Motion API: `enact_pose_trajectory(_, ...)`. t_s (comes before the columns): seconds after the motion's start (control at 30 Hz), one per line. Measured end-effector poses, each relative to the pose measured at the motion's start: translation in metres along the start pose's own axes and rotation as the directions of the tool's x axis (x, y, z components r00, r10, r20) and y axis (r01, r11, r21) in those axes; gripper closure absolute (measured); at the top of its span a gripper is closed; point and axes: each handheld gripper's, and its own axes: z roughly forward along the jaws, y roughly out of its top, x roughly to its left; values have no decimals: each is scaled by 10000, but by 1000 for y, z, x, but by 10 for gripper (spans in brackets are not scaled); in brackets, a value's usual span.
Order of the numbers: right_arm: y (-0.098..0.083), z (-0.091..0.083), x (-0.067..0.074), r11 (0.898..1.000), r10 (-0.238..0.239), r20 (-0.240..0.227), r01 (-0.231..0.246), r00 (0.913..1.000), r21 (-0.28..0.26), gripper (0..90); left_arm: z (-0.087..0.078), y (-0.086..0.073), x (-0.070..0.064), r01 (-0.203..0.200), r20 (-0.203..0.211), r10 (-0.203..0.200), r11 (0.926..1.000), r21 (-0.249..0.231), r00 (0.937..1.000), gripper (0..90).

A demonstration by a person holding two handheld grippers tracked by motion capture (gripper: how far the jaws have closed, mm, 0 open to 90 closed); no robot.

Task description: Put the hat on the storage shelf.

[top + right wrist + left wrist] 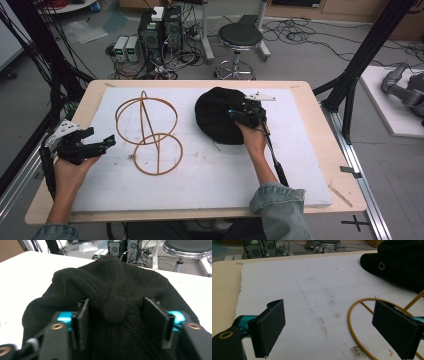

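The black knitted hat (112, 290) is lying on the right part of the white board (210, 175) that covers the worktop (320, 125), beside the wire stand (148, 132). It is judged to be light, soft and limp, so it will sag and fold when lifted, and it is not fragile. A raised fold of its cloth is enclosed by the right hand-held gripper (115, 312), whose jaws are partly closed and seem to pinch it. A thick bunch of cloth is the better hold; a thin layer may slip. The left hand-held gripper (329, 322) is held wide apart and empty over the board, near the lower ring of the stand.
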Motion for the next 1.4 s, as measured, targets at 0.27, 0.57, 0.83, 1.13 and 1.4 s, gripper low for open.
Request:
enact_pose_trajectory(0.27,1,-1,1,9999,168,44,-168,9998,-21,636,-1,0,1,-10,-12,10,10000,28,10000,118)
enact_pose_trajectory(0.57,8,-12,3,9981,-25,29,26,10000,-612,704,-1,0,2,41,-24,-41,10000,-7,10000,119)
enact_pose_trajectory(0.83,20,-26,4,9926,-52,75,61,10000,-1213,715,-2,0,4,92,-61,-92,10000,-33,9999,119)
enact_pose_trajectory(1.13,33,-44,0,9831,183,-128,-203,9998,-1819,718,-2,-1,5,108,-66,-108,9999,-2,9999,120)
enact_pose_trajectory(1.4,56,-60,6,9709,113,-448,-217,9989,-2385,719,-3,-1,6,93,-134,-93,10000,-26,9999,122)
